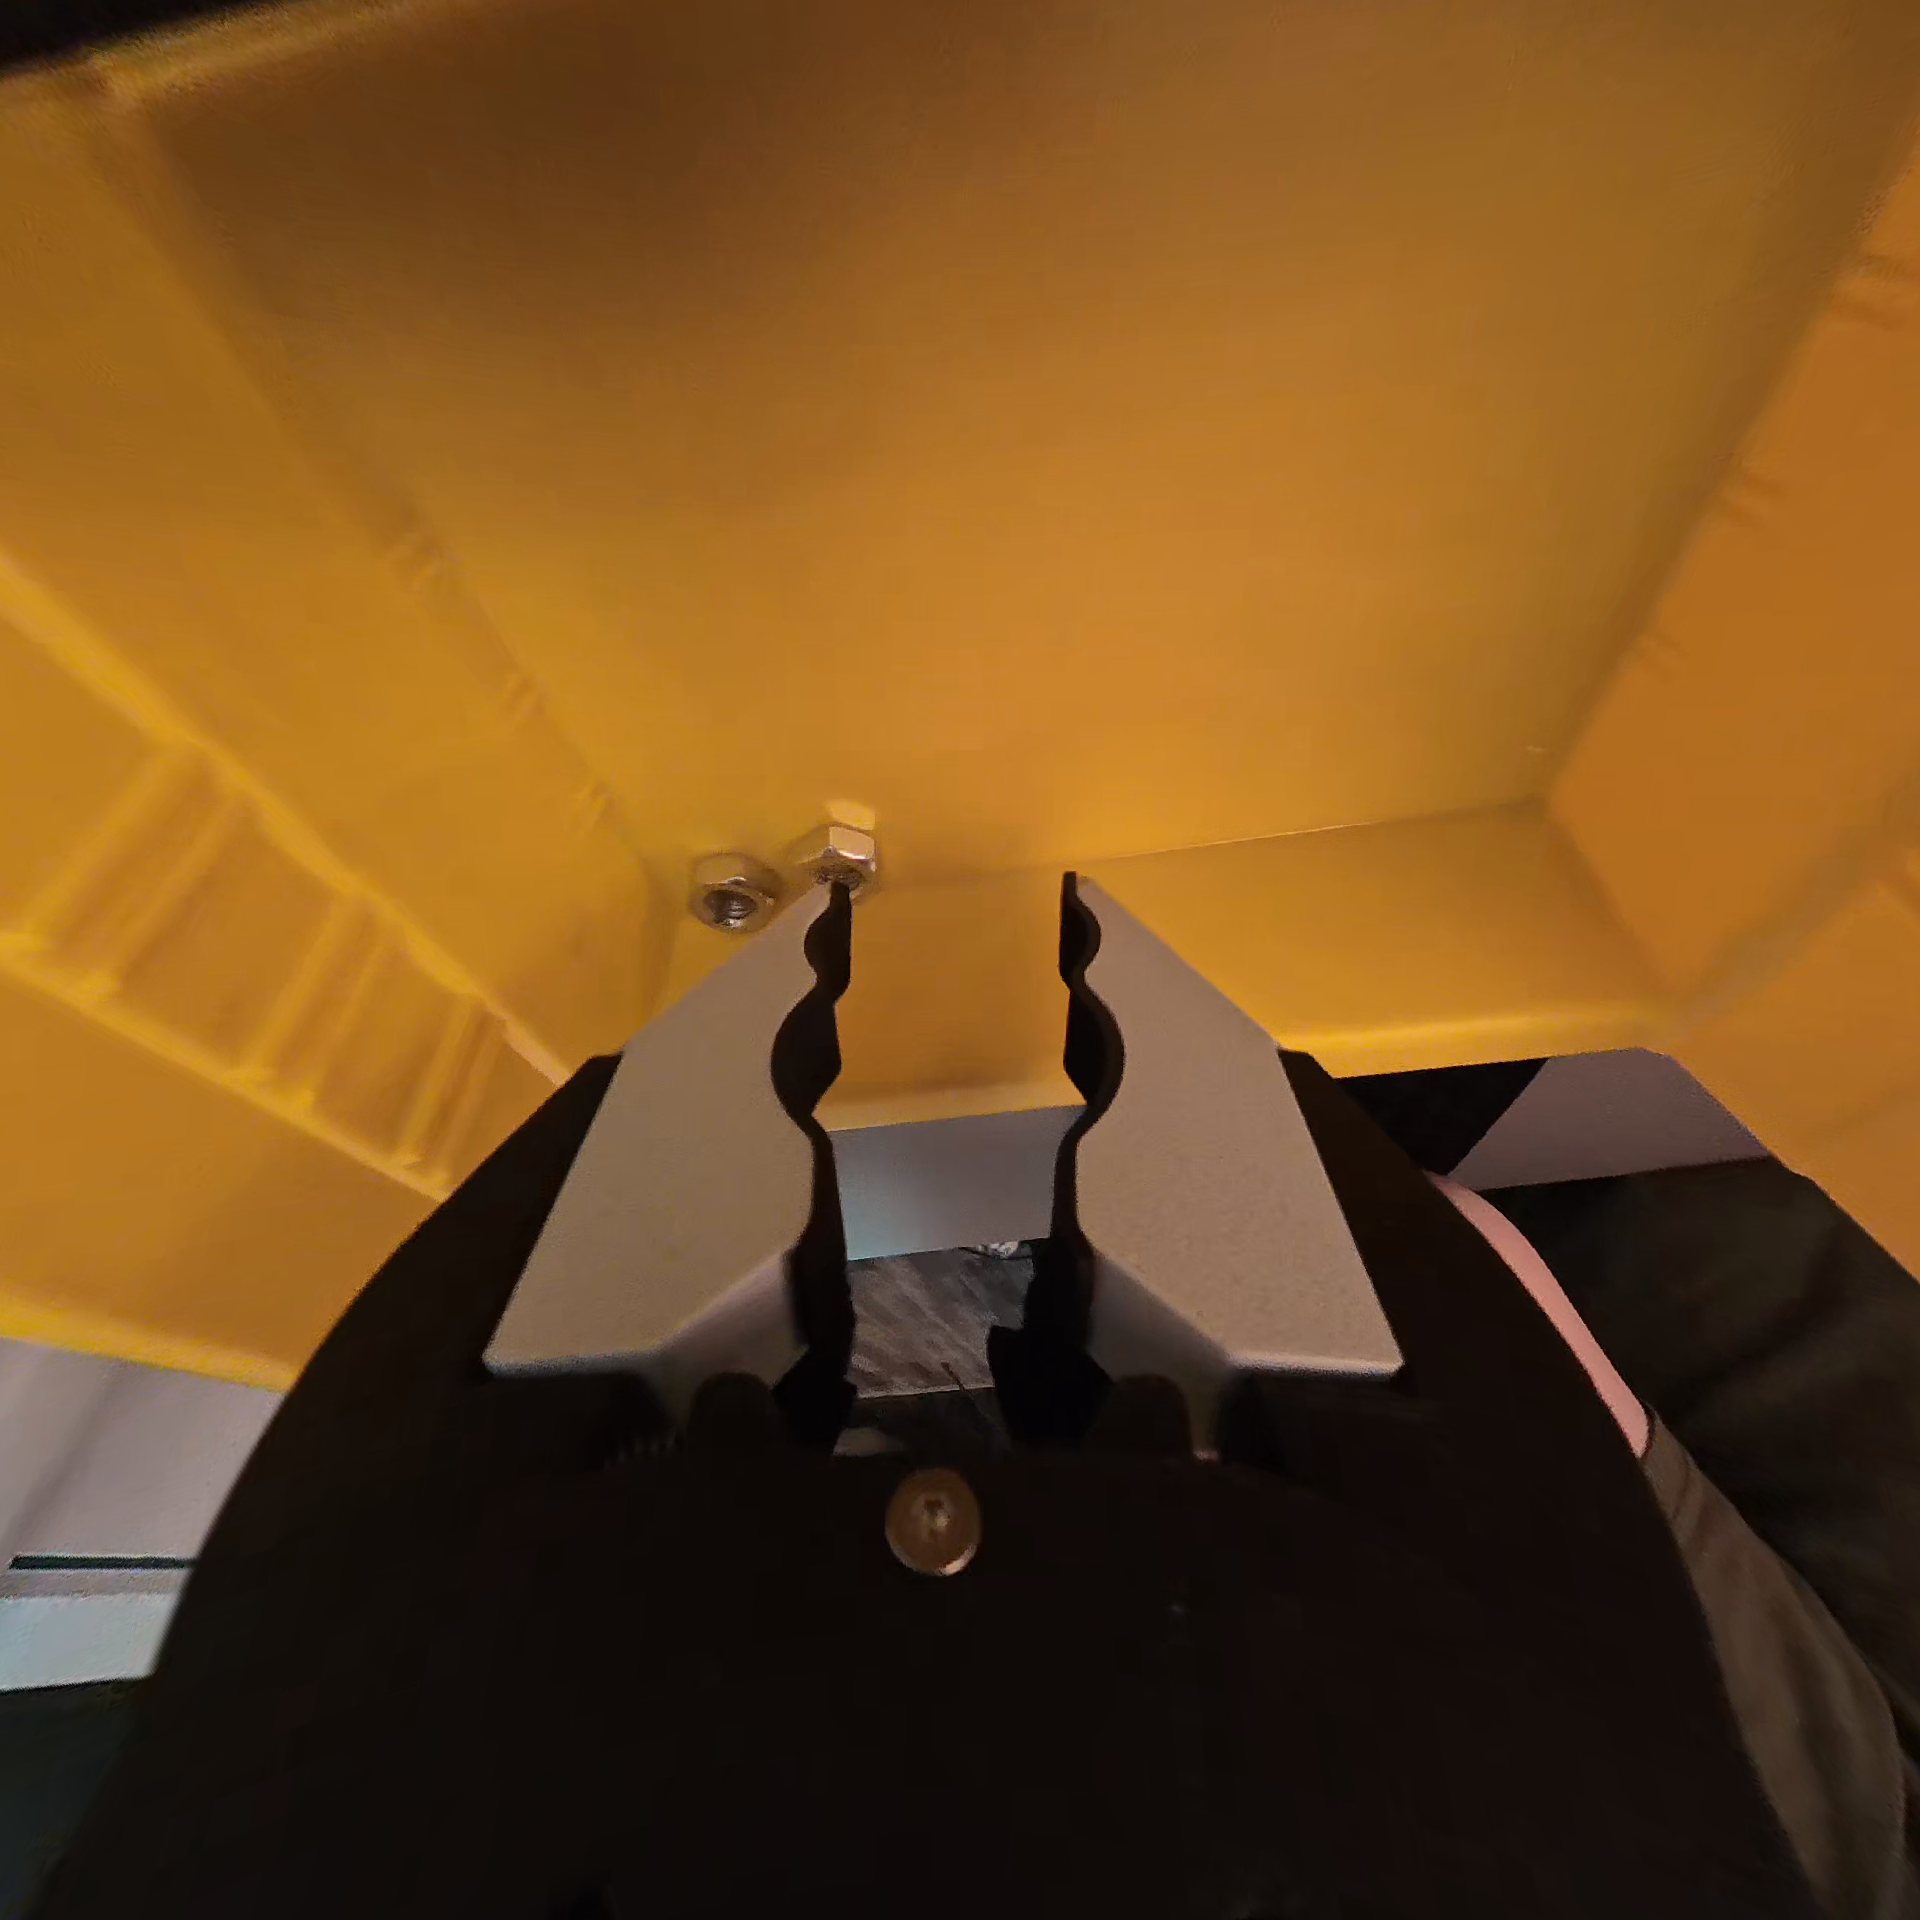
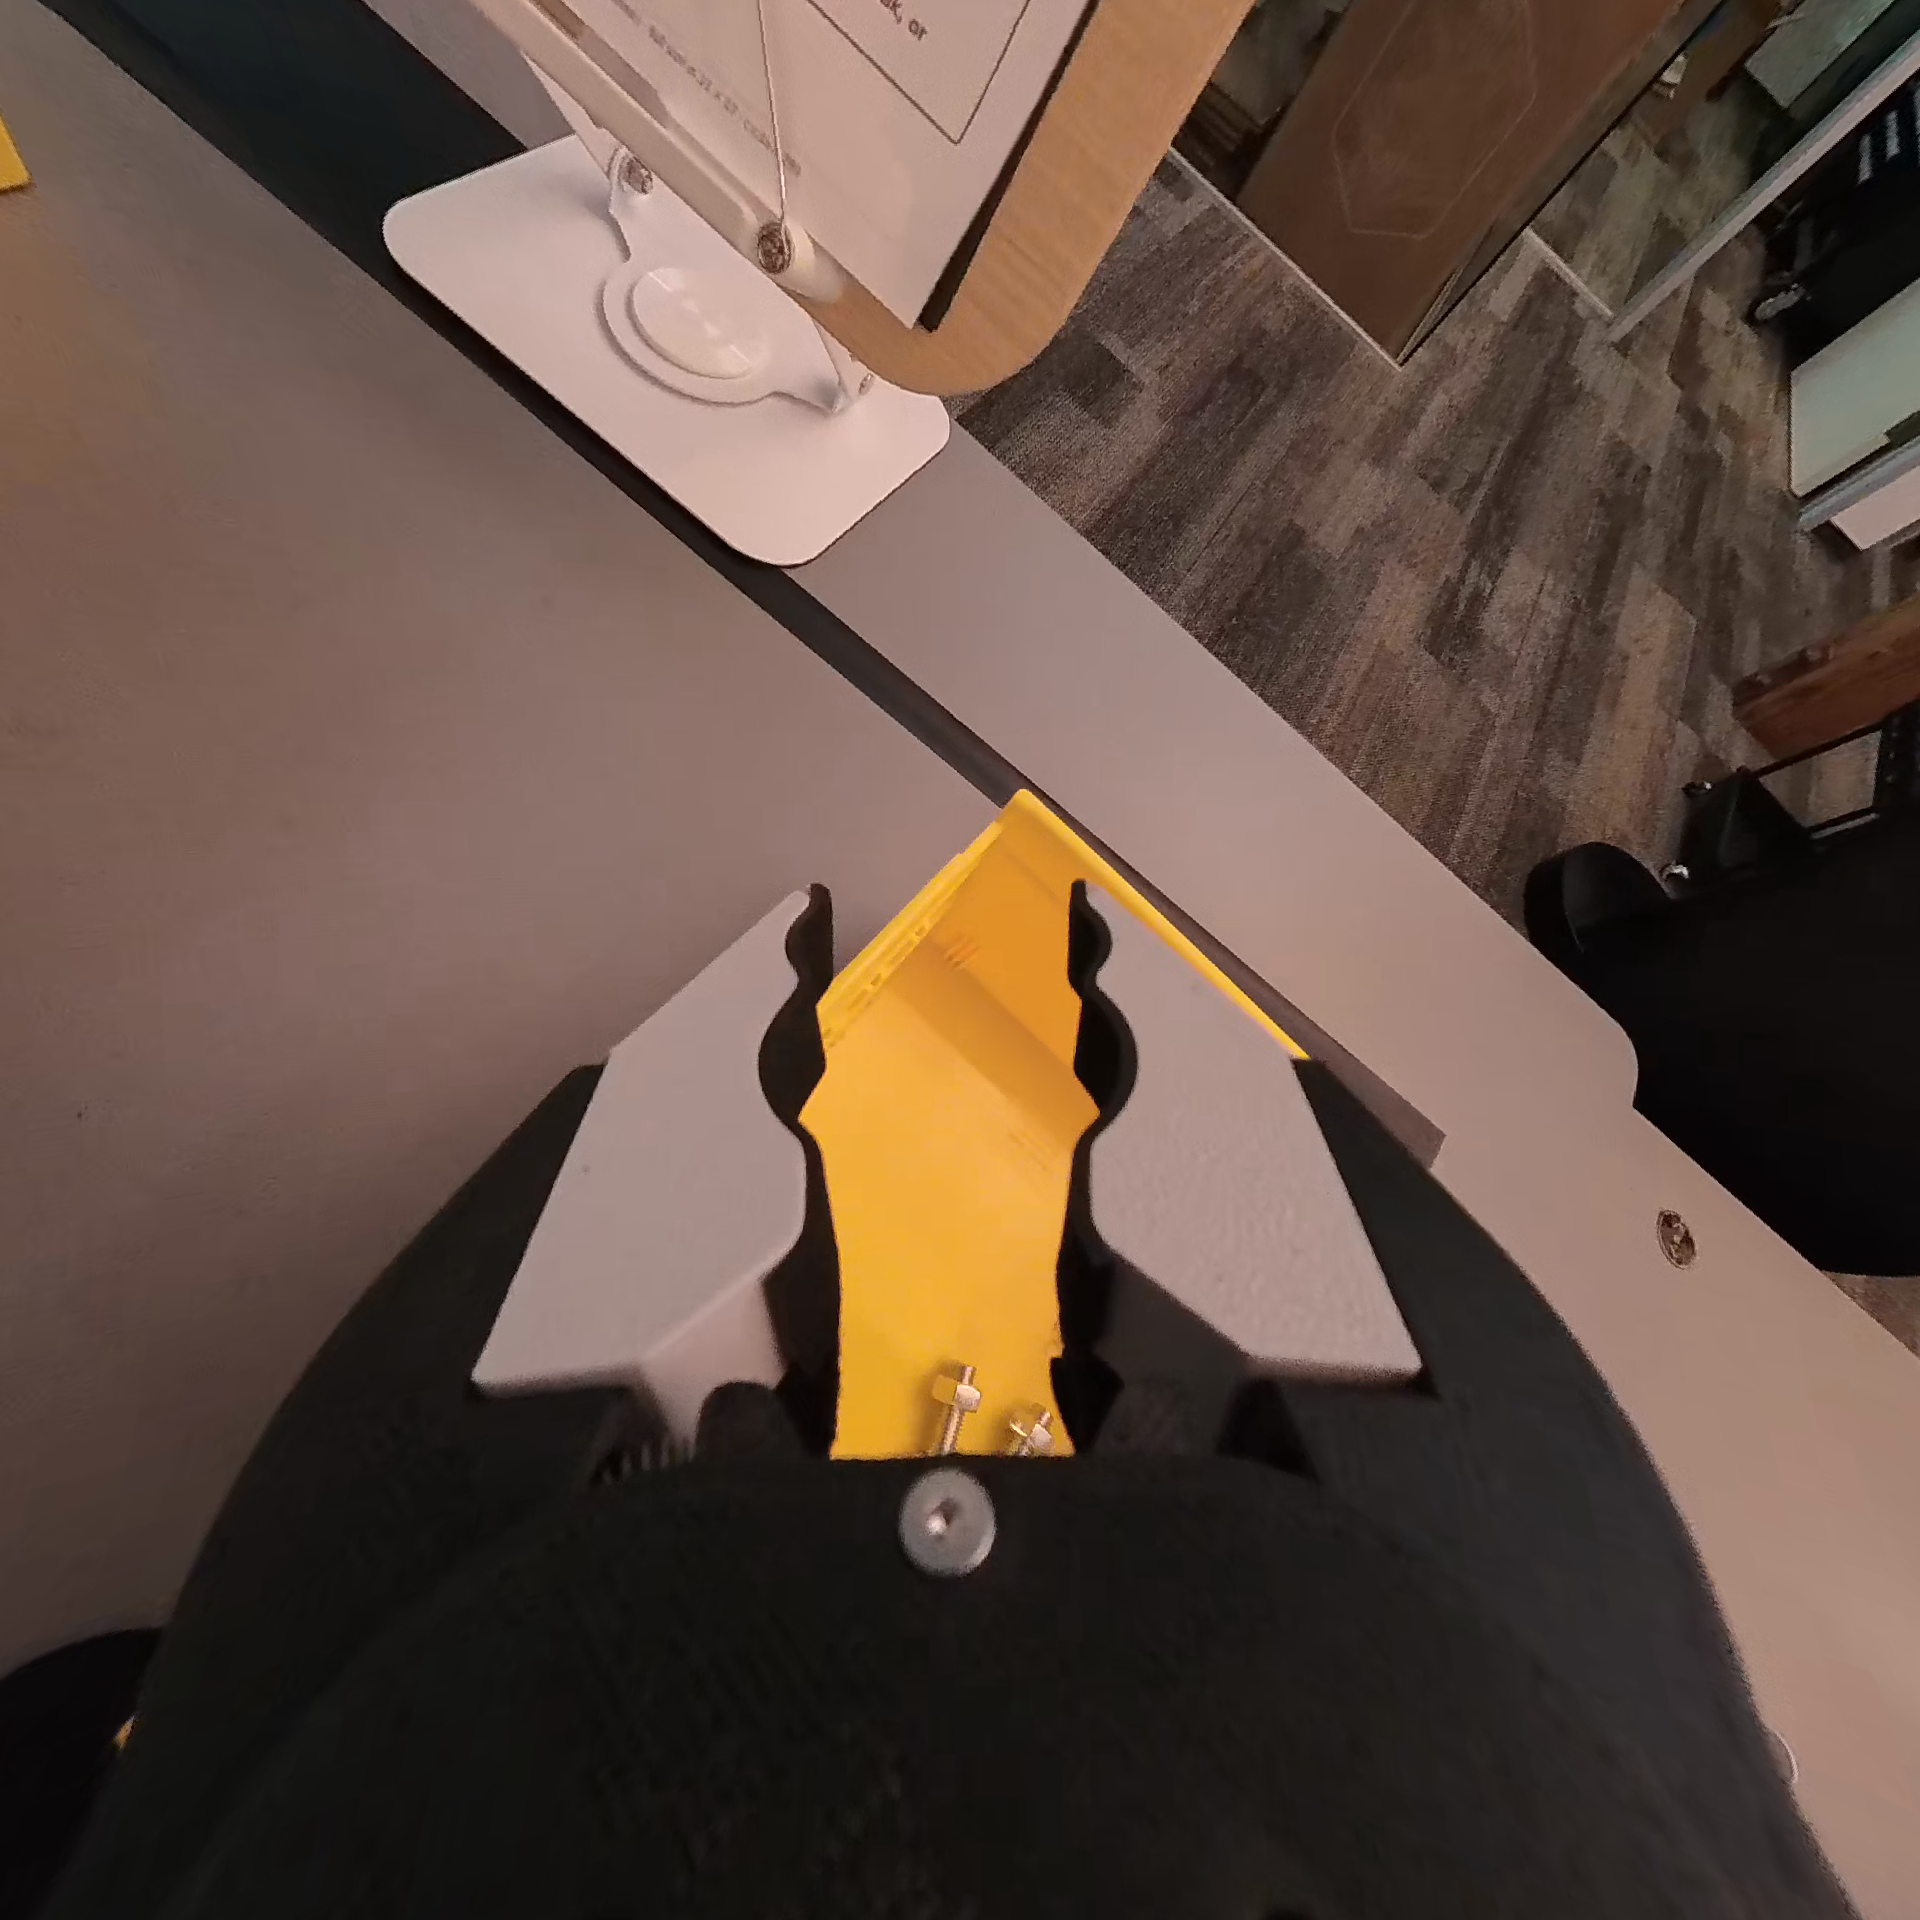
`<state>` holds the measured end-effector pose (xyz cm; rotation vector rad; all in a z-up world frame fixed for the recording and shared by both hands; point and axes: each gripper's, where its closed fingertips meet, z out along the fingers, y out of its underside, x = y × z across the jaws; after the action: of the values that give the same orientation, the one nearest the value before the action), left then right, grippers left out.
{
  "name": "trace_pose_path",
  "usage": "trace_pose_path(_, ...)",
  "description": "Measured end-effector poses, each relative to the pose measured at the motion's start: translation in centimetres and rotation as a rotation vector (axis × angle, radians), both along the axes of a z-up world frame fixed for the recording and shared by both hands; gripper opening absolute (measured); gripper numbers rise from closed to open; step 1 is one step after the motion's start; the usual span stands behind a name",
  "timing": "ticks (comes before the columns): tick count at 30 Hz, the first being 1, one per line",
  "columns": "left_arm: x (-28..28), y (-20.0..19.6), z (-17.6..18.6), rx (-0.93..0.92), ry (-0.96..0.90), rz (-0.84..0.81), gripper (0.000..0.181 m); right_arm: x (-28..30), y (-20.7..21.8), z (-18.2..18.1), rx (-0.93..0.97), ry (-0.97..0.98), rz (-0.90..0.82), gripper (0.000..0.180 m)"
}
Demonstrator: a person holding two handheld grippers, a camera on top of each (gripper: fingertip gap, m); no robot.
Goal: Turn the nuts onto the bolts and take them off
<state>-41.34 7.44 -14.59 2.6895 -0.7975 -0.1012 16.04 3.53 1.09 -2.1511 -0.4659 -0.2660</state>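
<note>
Both grippers spread open and empty over yellow bins.

The left gripper [image 1: 956, 894] reaches into a yellow bin [image 1: 1039, 468]; its left fingertip [image 1: 836, 904] touches one nut [image 1: 844, 854], a second nut [image 1: 730, 902] just left. Under the right gripper [image 2: 951, 904], deep between its fingers, two bolts [image 2: 961, 1403] lie in another bin [image 2: 935, 1195].

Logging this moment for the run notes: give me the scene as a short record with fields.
left gripper: open, inside the yellow bin, a fingertip at one nut
nuts: two loose hex nuts in the bin's corner
right gripper: open, above a yellow bin
bolts: two bolts with nuts on them, lying in that bin
surface: grey table
</note>
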Motion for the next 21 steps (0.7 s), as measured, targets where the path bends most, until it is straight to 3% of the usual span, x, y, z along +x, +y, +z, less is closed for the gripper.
trace_pose_path(8, -0.7, -0.5, -0.9, -0.056, 0.006, 0.031, 0.036, -0.6, -0.1, 0.2, 0.0, -0.015, 0.018, 0.045)
trace_pose_path(21, -2.0, 0.1, -1.2, -0.045, 0.07, -0.045, 0.009, -0.6, -0.2, -0.1, -0.016, -0.022, 0.025, 0.045)
